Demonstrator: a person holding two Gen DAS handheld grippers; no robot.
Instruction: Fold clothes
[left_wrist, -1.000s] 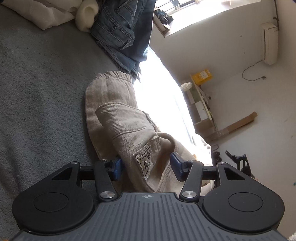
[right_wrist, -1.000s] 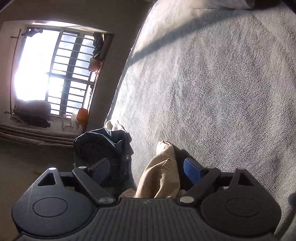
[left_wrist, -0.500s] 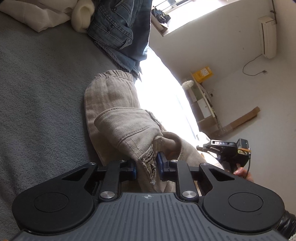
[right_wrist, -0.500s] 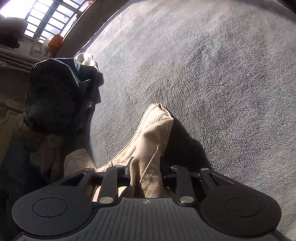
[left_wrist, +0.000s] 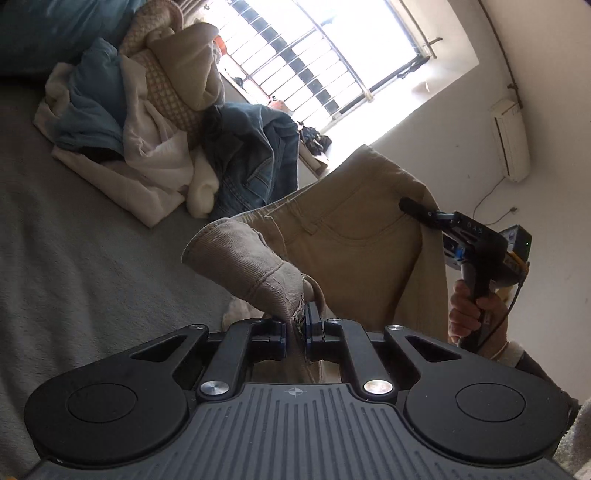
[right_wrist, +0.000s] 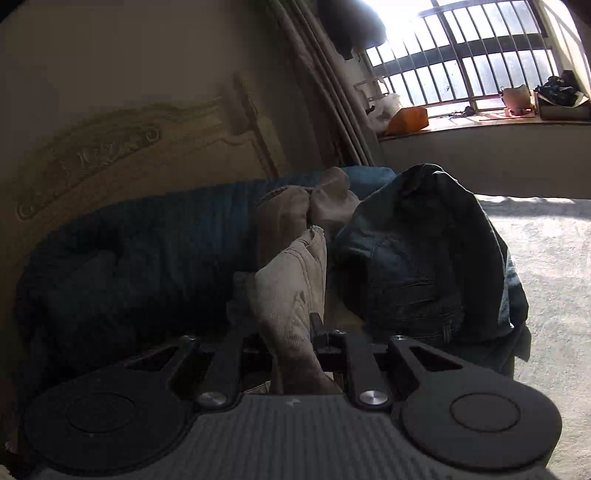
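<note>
A pair of beige corduroy trousers (left_wrist: 351, 236) hangs in the air above the grey bed cover (left_wrist: 92, 266), stretched between both grippers. My left gripper (left_wrist: 295, 332) is shut on one corner of the waistband, the cloth bunched just ahead of its blue pads. Across the garment, the right gripper (left_wrist: 410, 205) pinches the other side, with a person's hand (left_wrist: 469, 306) on its handle. In the right wrist view the same beige cloth (right_wrist: 295, 280) stands up between the closed fingers of my right gripper (right_wrist: 295, 339).
A heap of unfolded clothes (left_wrist: 140, 122) lies at the head of the bed: white, blue and cream pieces plus dark jeans (left_wrist: 255, 155). Those jeans (right_wrist: 424, 258) and a blue pillow (right_wrist: 129, 258) sit before the headboard (right_wrist: 110, 155). A barred window (left_wrist: 325, 55) is behind.
Both grippers, shut on the trousers half a second ago, have lifted them off the bed and spread them apart. Both cameras now tilt up toward the window and headboard.
</note>
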